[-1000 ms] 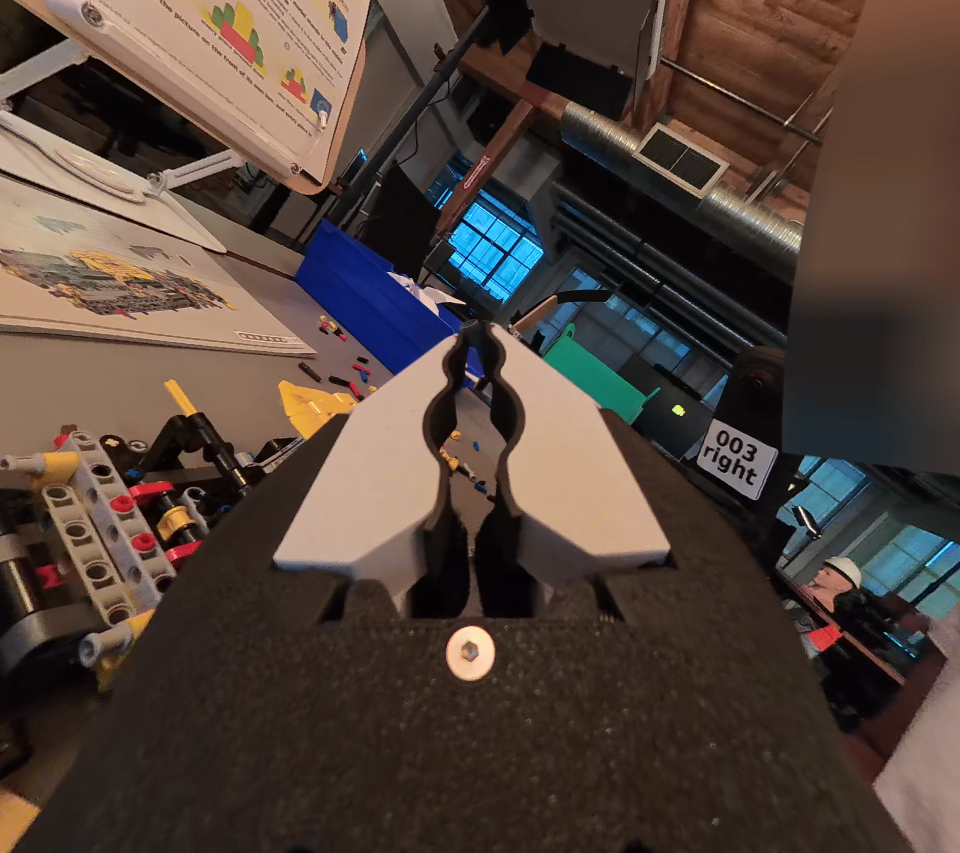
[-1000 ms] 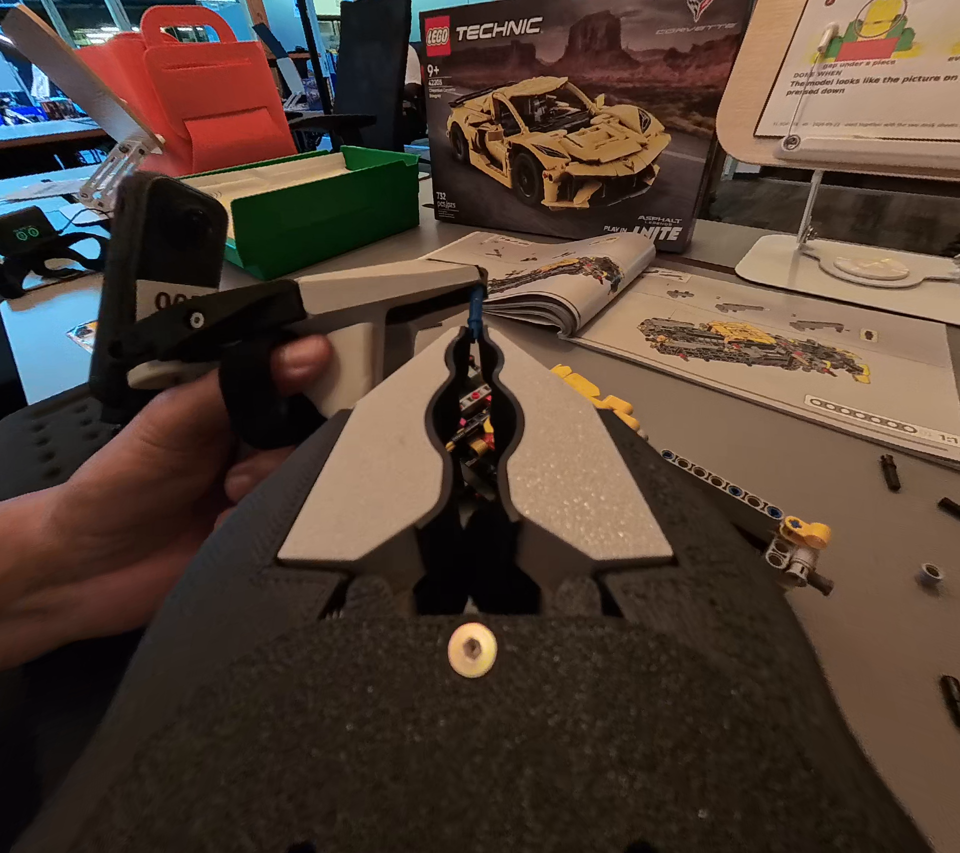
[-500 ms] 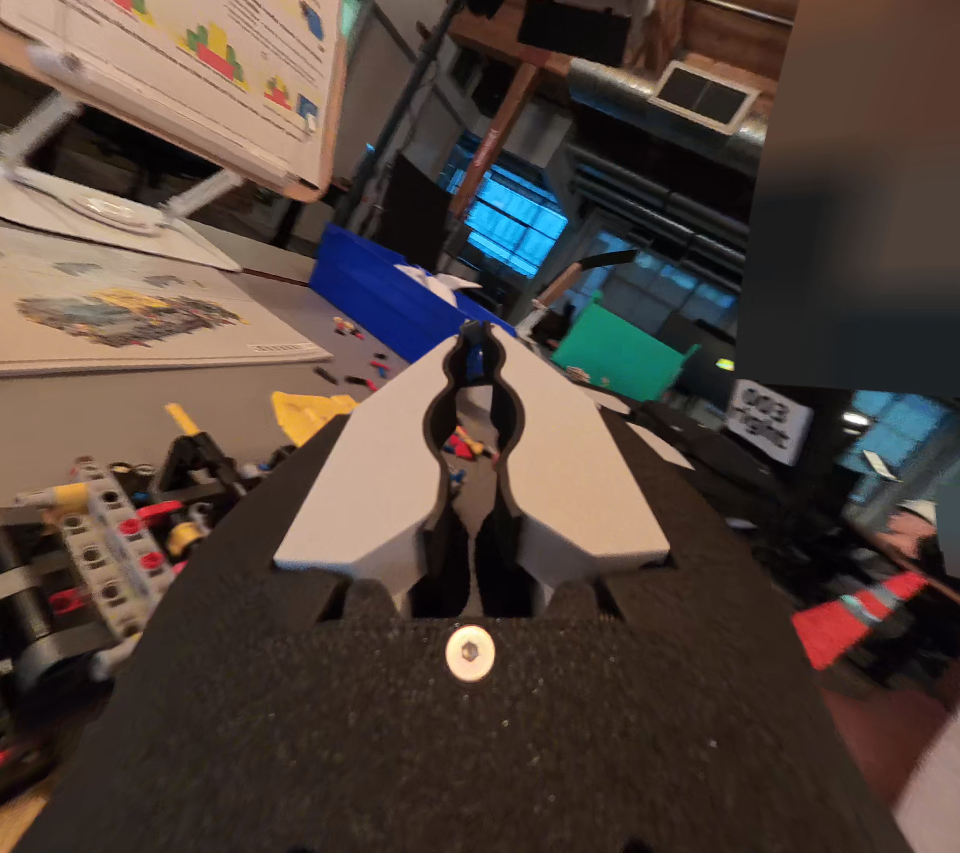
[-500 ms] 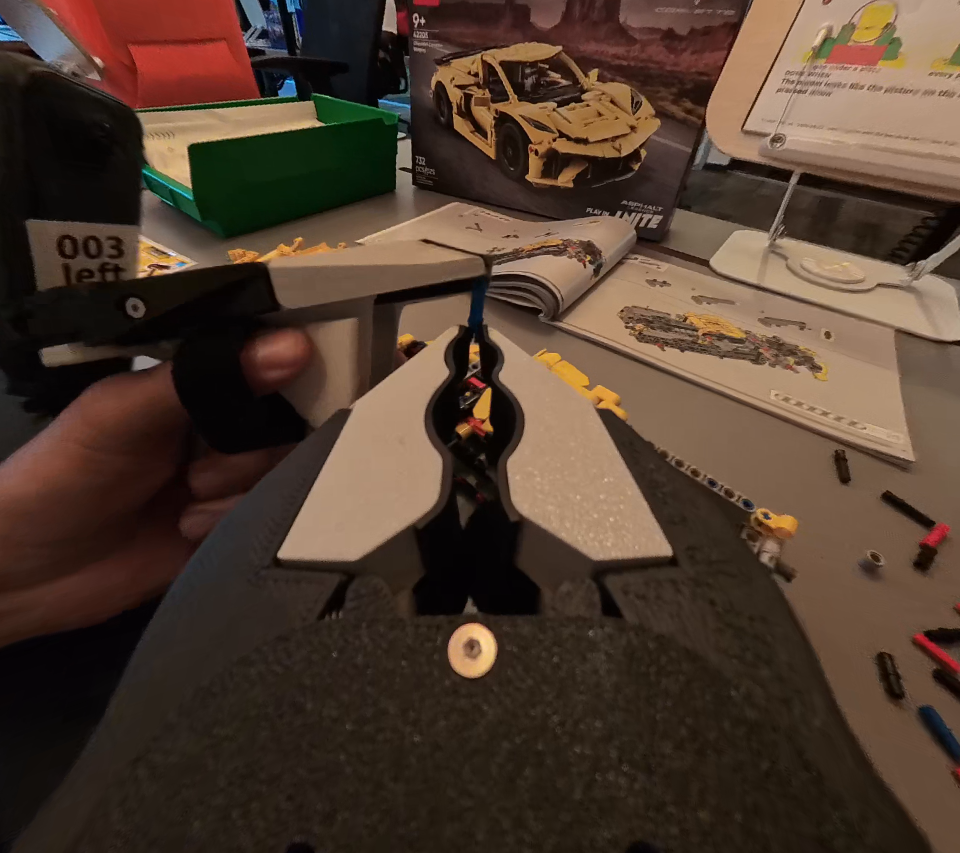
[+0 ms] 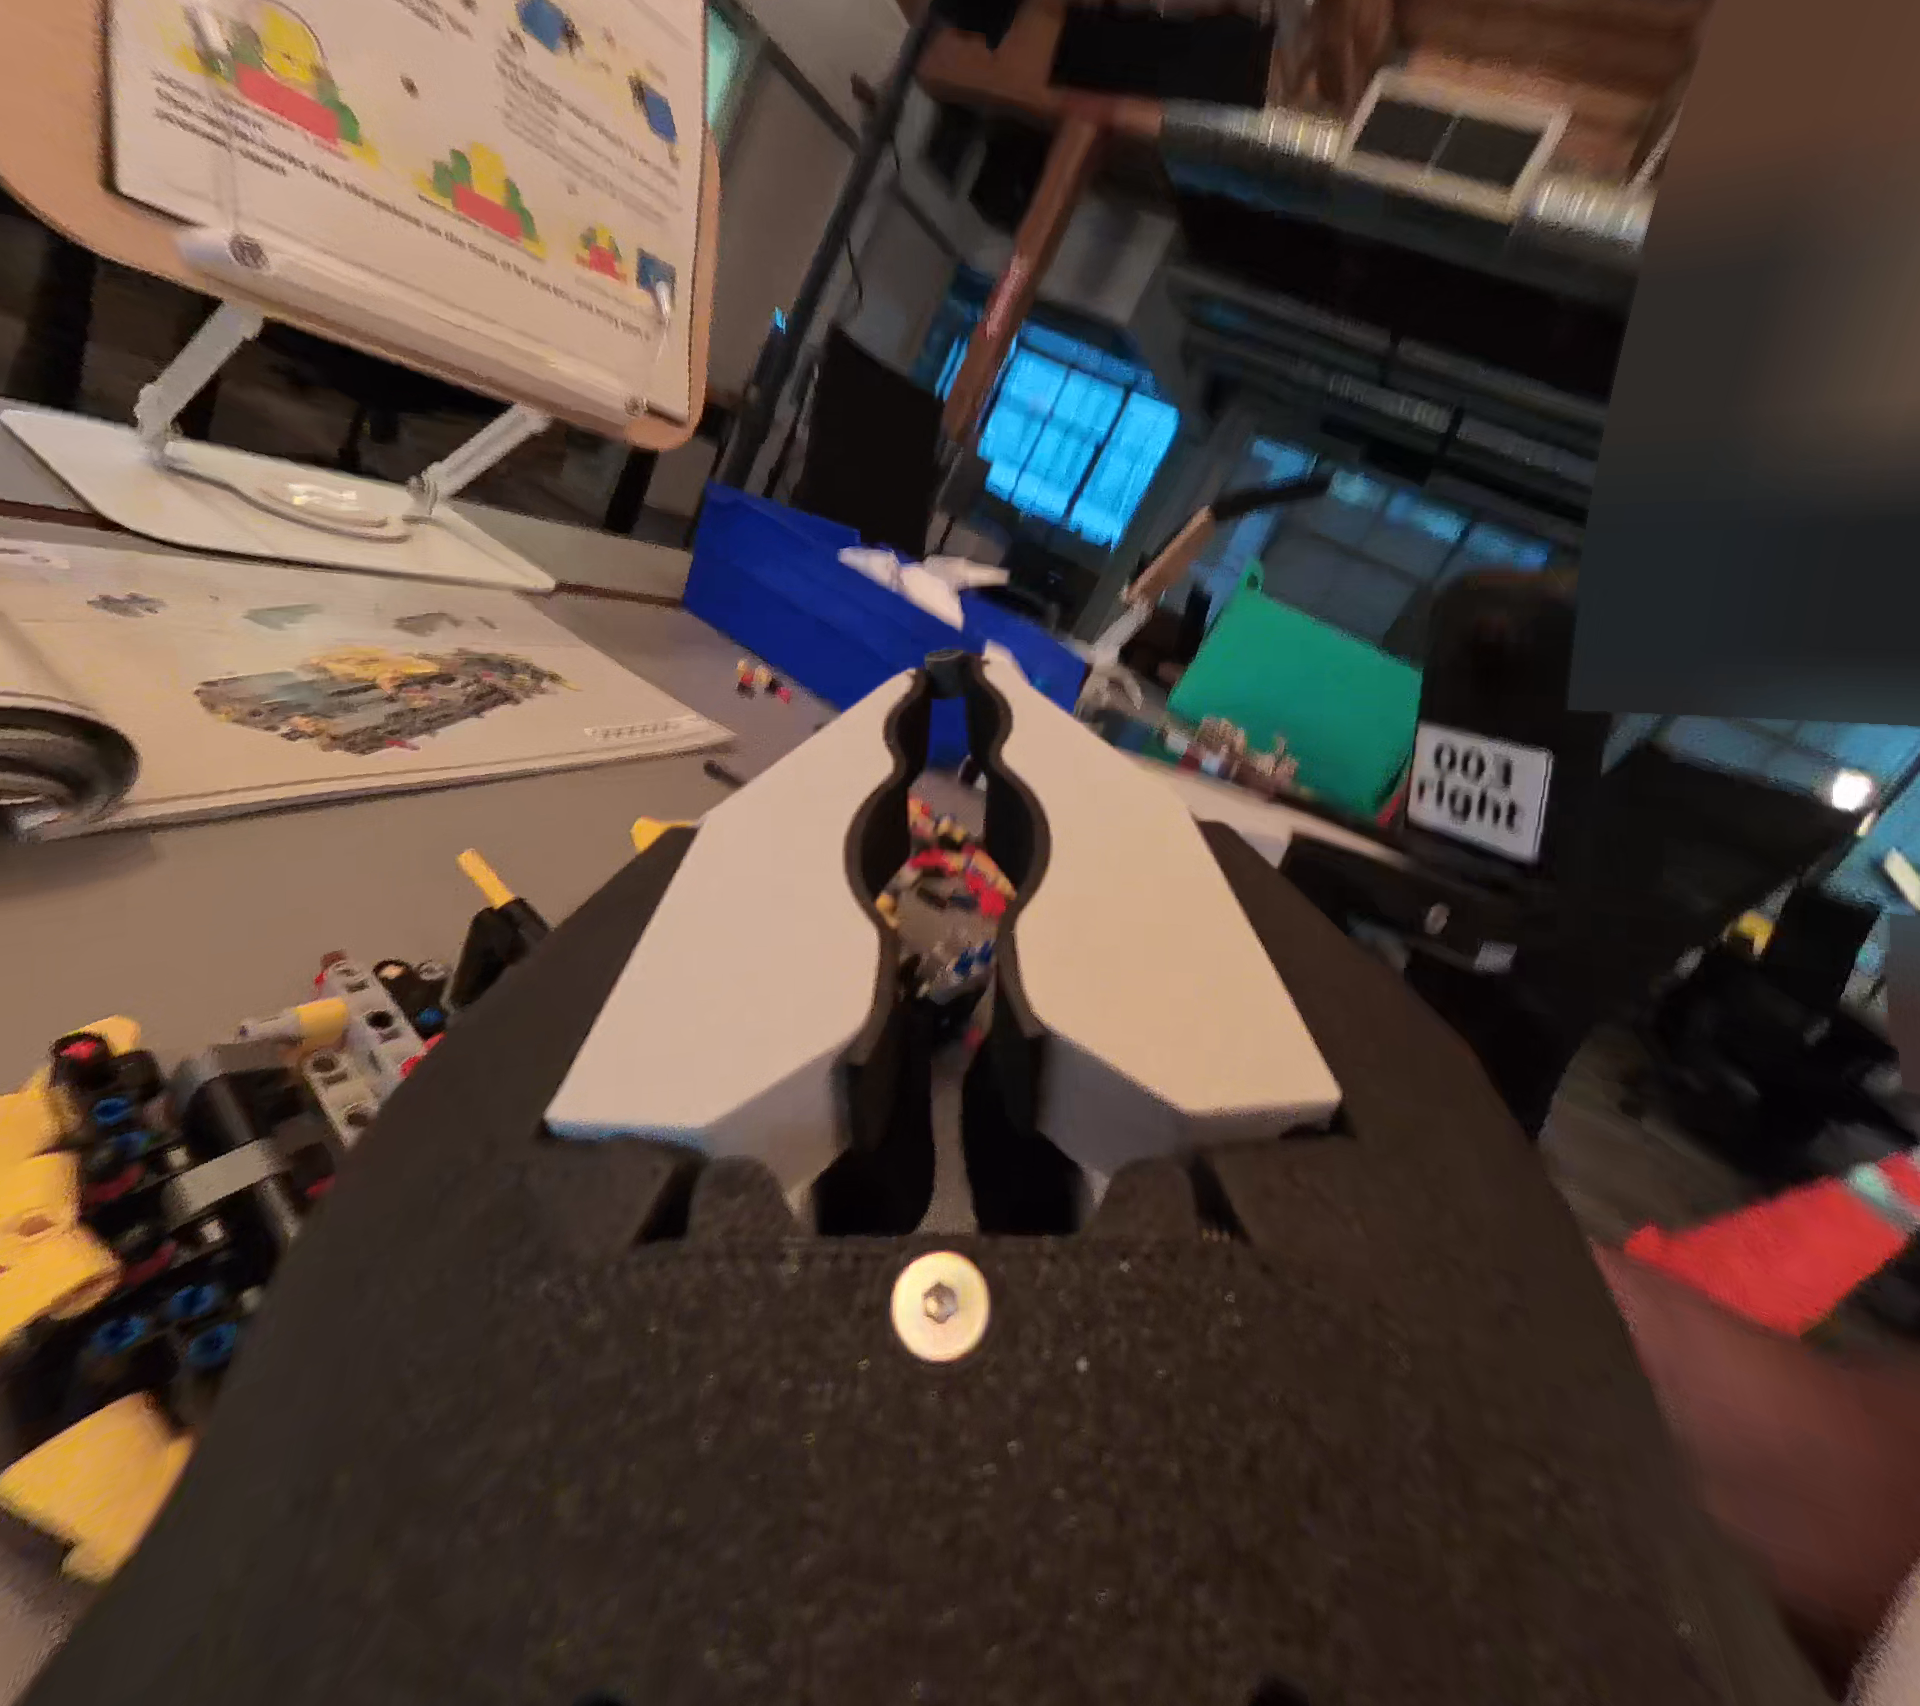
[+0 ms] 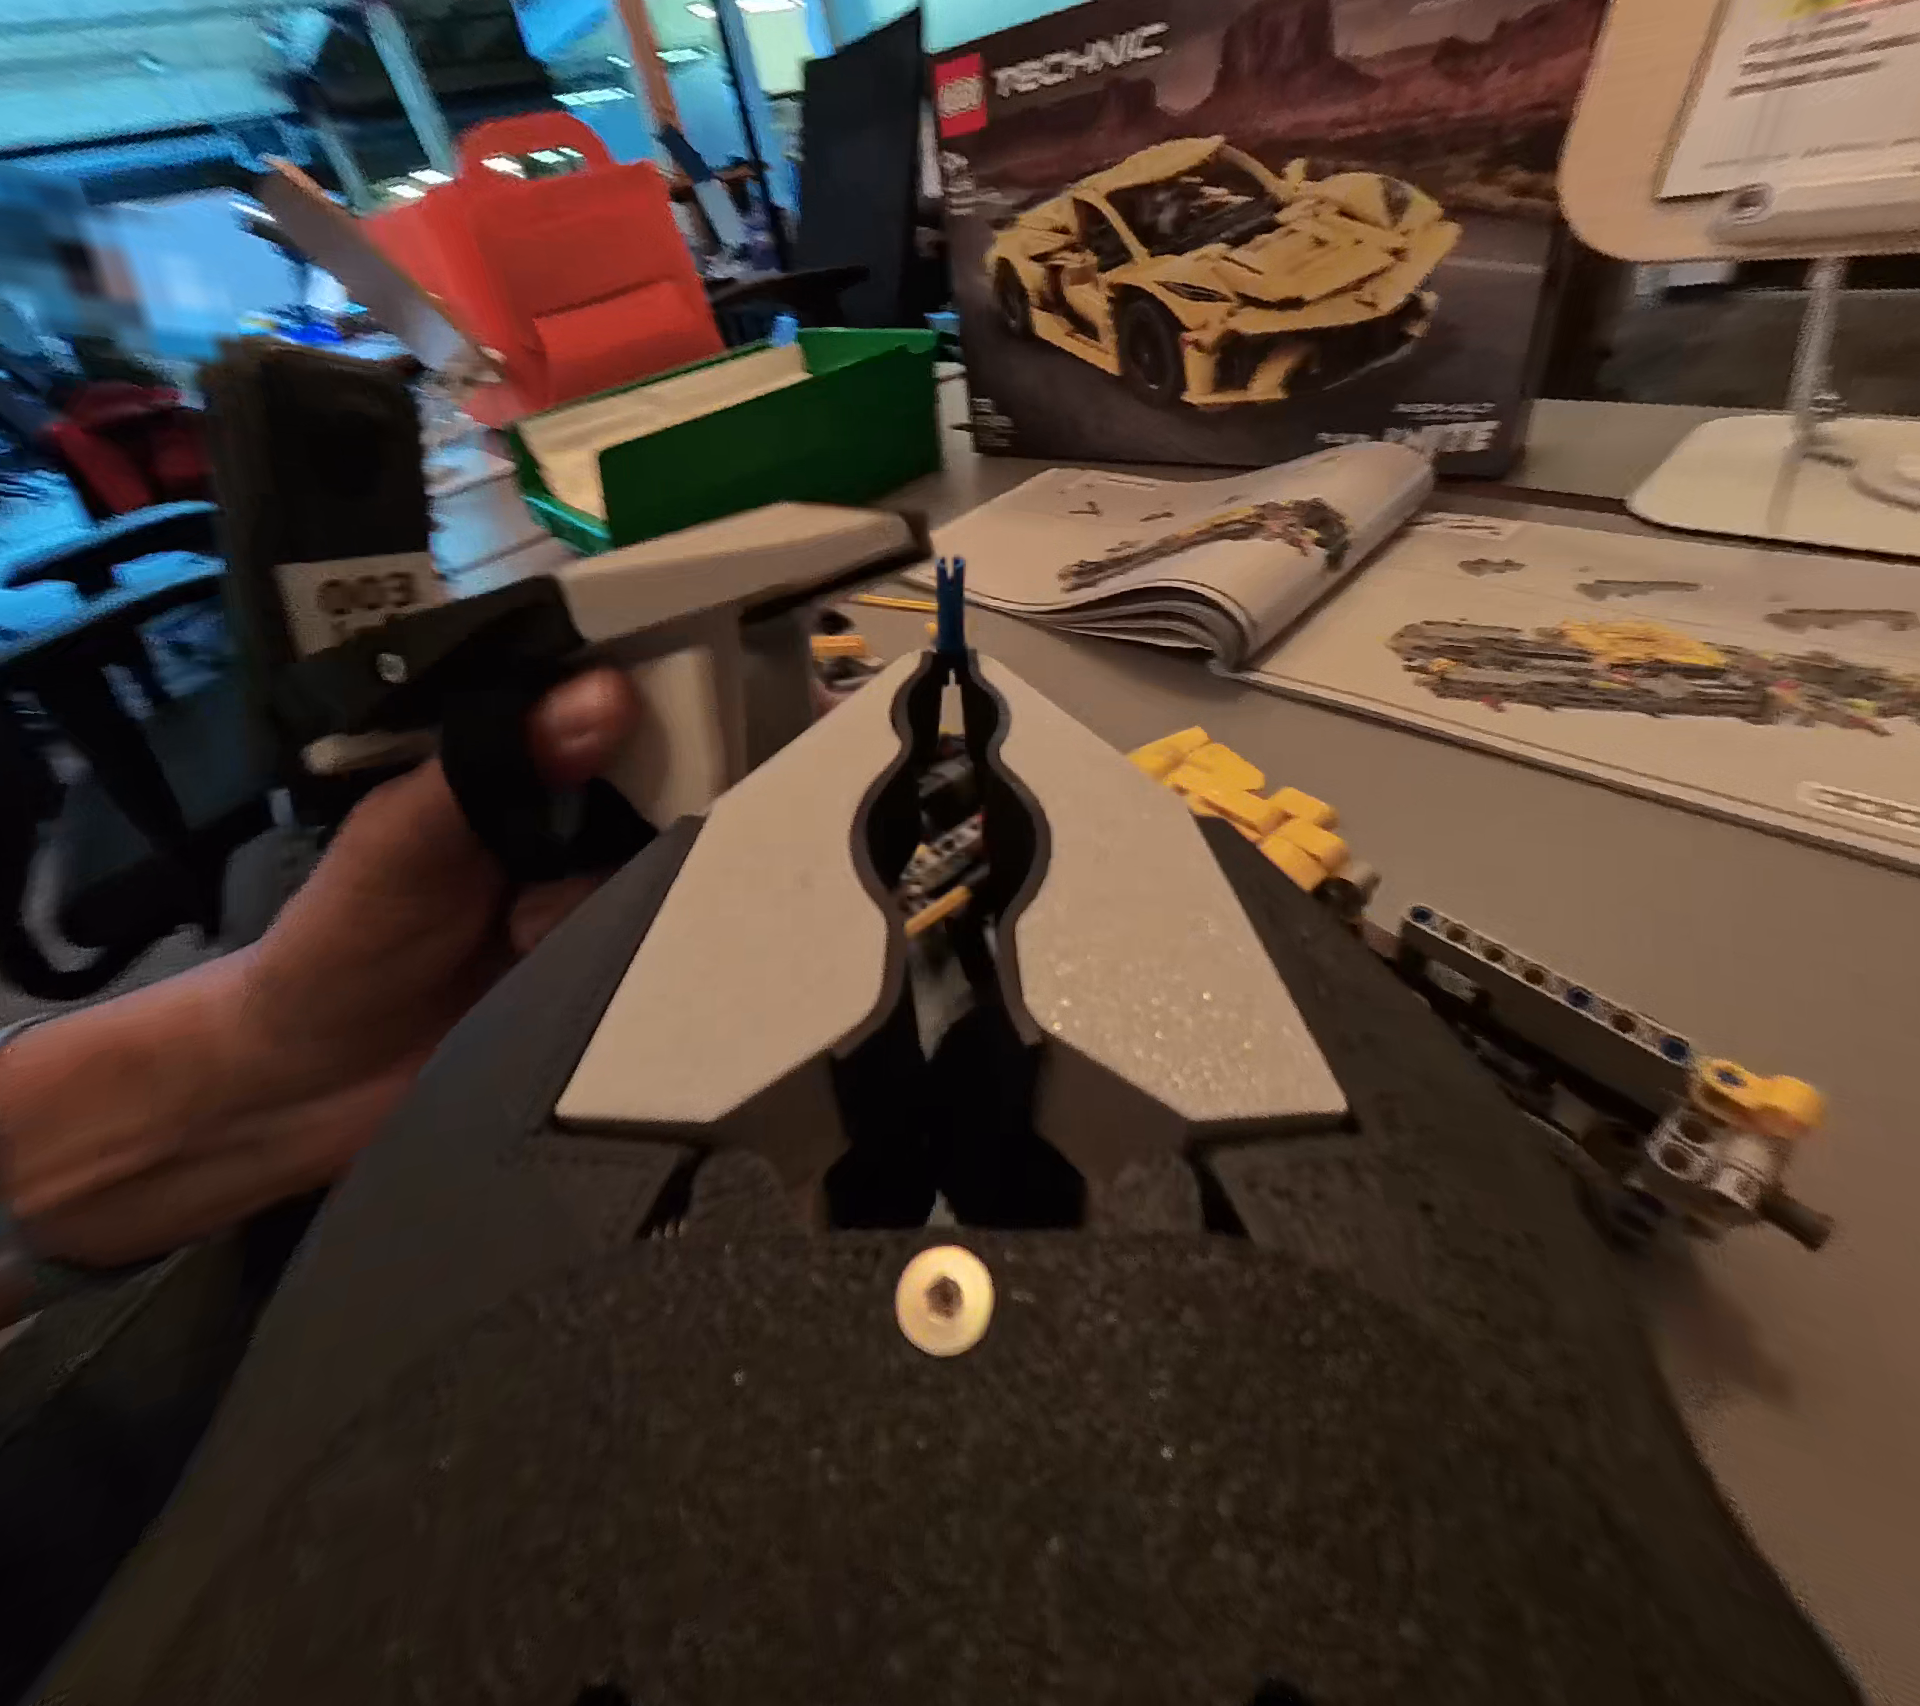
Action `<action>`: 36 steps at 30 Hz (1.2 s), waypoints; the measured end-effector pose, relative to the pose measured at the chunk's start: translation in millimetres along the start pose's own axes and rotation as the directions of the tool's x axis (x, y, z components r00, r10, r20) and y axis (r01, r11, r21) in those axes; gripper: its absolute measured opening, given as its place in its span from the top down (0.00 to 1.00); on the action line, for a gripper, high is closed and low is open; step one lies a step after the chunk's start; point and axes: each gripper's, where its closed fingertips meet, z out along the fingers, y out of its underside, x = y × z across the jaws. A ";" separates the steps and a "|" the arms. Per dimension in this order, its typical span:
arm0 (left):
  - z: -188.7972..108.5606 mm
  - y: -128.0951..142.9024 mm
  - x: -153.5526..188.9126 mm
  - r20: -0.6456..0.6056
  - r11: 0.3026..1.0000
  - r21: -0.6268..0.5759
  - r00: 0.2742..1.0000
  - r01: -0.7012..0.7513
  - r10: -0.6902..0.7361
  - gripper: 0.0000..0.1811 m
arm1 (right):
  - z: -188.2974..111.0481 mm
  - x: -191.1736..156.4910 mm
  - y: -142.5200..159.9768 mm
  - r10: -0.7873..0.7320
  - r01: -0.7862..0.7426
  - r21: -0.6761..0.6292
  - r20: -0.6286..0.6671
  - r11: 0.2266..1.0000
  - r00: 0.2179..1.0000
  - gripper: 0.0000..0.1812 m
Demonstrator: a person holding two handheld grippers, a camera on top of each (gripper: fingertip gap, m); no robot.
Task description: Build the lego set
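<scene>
Work looked partly done: right gripper (image 6: 951,669) pinched a blue pin (image 6: 947,602) in its narrowed fingers; left gripper (image 5: 945,685) nipped a small dark piece (image 5: 945,672). Half-built chassis (image 5: 187,1168) lay on the bench (image 5: 260,908), loose parts (image 5: 951,887) unplaced.

Two black-and-grey handheld grippers (image 6: 948,669) (image 5: 945,685). One thin blue plastic pin (image 6: 947,602). One printed cardboard set box (image 6: 1247,243) at the tabletop's far edge, one open paper instruction booklet (image 6: 1195,555), one green plastic bin (image 6: 748,441), one blue plastic bin (image 5: 810,607), one white-footed instruction stand (image 5: 395,98).
</scene>
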 end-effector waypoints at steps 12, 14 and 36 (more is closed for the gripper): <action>-105.7 60.9 -26.3 -0.285 0.541 -0.695 0.872 -0.474 0.398 0.96 | -32.1 -5.0 65.4 -0.156 0.329 -0.488 0.360 0.808 0.920 0.98; -121.3 77.3 -28.0 -0.354 0.439 -0.762 0.874 -0.476 0.333 0.96 | -33.7 -20.6 59.0 -0.113 0.318 -0.446 0.427 0.837 0.897 0.98; -89.2 61.6 1.5 -0.348 0.654 -0.675 0.929 -0.343 0.127 0.84 | -8.9 -67.5 56.6 0.071 0.136 -0.402 0.459 0.905 0.886 0.98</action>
